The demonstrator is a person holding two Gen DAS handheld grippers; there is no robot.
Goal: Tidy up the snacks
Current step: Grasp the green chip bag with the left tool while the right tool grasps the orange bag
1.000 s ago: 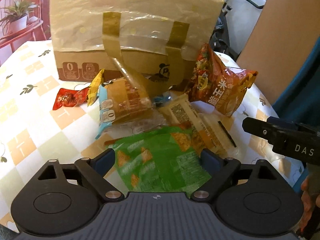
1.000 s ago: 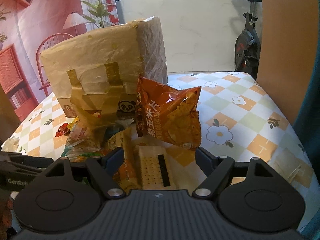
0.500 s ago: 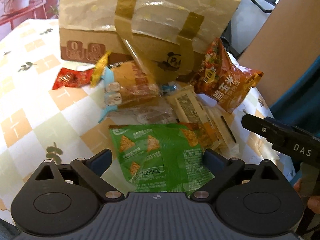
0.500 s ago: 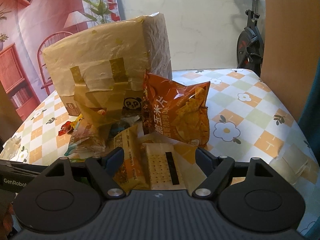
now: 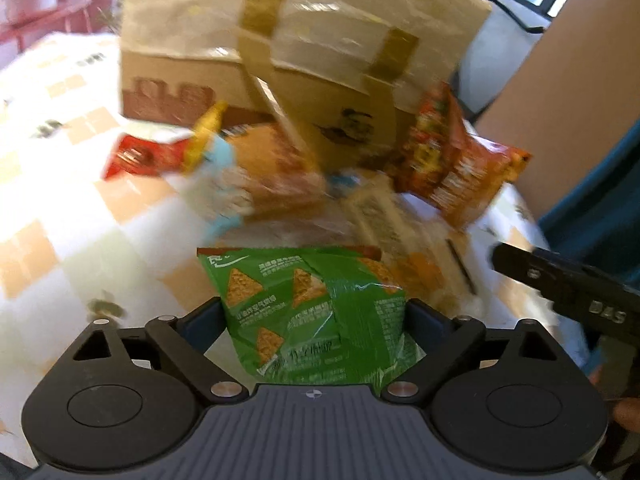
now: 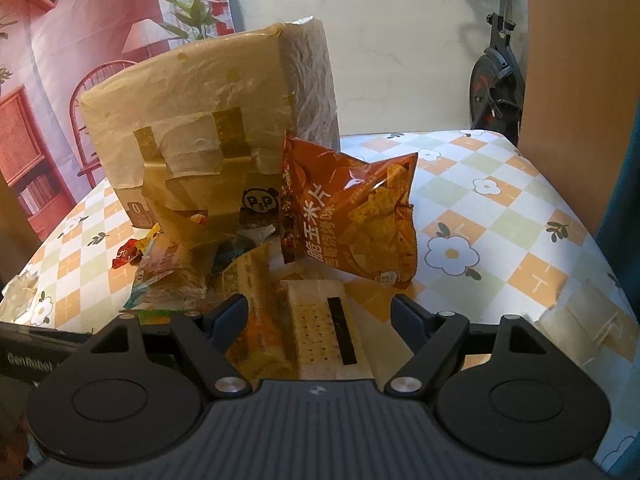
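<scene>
Left hand-held gripper (image 5: pixel 314 312) clamped on the green chip bag (image 5: pixel 316 312): both fingers pressed against the sides of the bag, which was creased between them and appeared raised clear of the pile, probably so that it could be carried without dragging its neighbours. The rest of this view was blurred by motion.

Right hand-held gripper (image 6: pixel 320 312) with its fingers spread apart and nothing between them, poised low over the cracker packet (image 6: pixel 320 328), which lay flat on the counter (image 6: pixel 500 216) directly between the fingertips. This placement suggested the packet as a likely next pick, though no contact was visible.

The paper carrier bag (image 6: pixel 208 120) stood upright at the back of the pile with its handles hanging down the front; it looked like the intended container, although the task sentence does not name one and its opening could not be seen. The orange chip bag (image 6: pixel 352 216) stood propped near the carrier bag's right corner, just behind the cracker packet. A brown snack packet (image 5: pixel 272 172) and a small red wrapper (image 5: pixel 148 156) lay at the foot of the carrier bag on the left. Most snacks remained loose on the counter, so the sorting was judged to be at an early stage.
</scene>
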